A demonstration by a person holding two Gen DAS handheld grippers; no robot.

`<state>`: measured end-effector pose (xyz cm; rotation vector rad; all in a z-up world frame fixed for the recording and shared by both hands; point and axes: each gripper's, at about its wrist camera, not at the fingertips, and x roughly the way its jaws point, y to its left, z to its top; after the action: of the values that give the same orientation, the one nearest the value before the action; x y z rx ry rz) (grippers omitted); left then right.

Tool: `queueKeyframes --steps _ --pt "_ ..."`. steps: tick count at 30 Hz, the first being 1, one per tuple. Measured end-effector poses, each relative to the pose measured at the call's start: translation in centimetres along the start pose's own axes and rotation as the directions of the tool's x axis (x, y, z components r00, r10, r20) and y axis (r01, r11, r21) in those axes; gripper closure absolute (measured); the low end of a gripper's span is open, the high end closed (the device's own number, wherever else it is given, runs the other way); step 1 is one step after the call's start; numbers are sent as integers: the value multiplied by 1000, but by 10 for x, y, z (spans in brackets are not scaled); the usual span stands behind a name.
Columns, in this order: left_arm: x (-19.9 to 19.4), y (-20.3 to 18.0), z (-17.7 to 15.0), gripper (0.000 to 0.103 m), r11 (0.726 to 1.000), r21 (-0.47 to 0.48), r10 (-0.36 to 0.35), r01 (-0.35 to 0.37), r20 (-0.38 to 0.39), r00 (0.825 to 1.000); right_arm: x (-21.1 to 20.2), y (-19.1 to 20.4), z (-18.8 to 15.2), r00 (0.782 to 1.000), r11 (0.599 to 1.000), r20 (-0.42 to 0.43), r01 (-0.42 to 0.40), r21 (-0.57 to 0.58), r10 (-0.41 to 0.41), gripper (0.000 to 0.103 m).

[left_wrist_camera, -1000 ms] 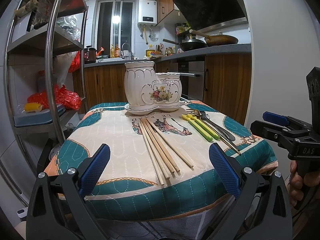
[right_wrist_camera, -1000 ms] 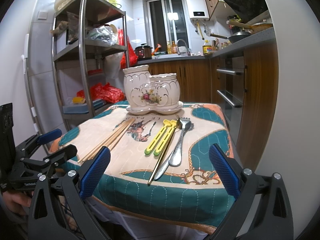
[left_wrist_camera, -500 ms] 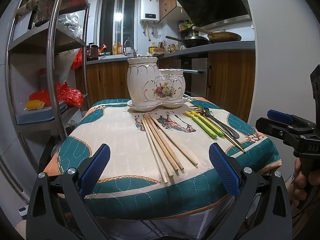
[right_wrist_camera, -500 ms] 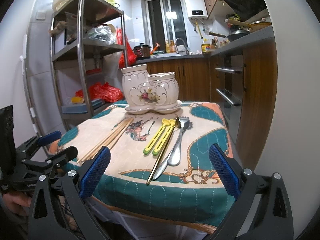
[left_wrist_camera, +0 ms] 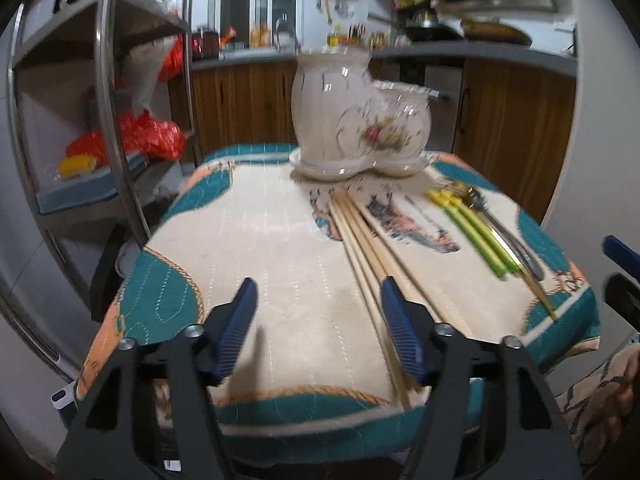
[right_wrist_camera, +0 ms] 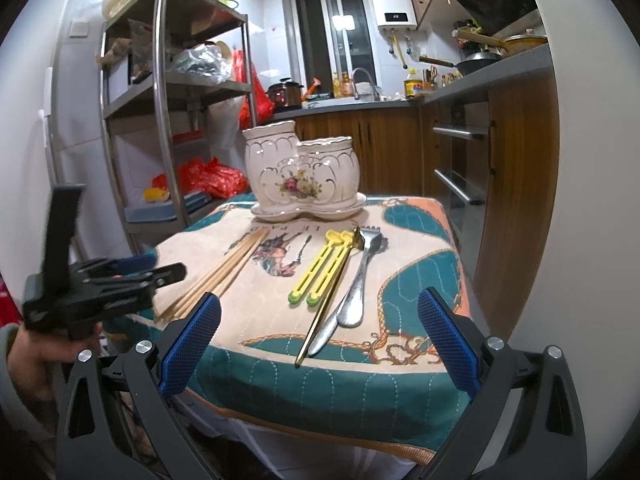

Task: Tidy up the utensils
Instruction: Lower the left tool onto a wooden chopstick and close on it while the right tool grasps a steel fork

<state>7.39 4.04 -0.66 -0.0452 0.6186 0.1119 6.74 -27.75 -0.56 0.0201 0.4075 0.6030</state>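
The left gripper [left_wrist_camera: 318, 326], closing on nothing, is nearing the wooden chopsticks [left_wrist_camera: 362, 240] at the table's near edge; centring them first is advisable.

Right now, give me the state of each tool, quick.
Left tool: jaws closing, nothing between the pads; the wooden chopsticks lie just beside its right pad.
Right tool: open wide, holding nothing, short of the table.

Black hand-held gripper [right_wrist_camera: 316, 344], blue pads [right_wrist_camera: 190, 348]
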Motion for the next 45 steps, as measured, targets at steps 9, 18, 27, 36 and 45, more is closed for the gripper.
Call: queueKeyframes --steps 9,18,27,36,45 --pt "30 -2 19 53 999 33 -39 43 -112 993 -4 -3 2 1000 1000 5 -6 12 5 5" --pt "45 -3 28 55 998 52 -27 35 -156 987 -6 -3 5 1000 1000 7 -13 21 13 5" --pt "57 0 40 63 996 75 -27 45 -224 974 17 -14 23 996 1000 -90 14 21 -12 6" --pt "68 24 49 93 998 41 -35 47 -264 964 85 -41 51 956 1000 -294 21 -6 -21 47" --pt "70 28 53 93 998 44 -36 50 -281 959 153 -48 63 877 999 -479 25 -24 -33 75"
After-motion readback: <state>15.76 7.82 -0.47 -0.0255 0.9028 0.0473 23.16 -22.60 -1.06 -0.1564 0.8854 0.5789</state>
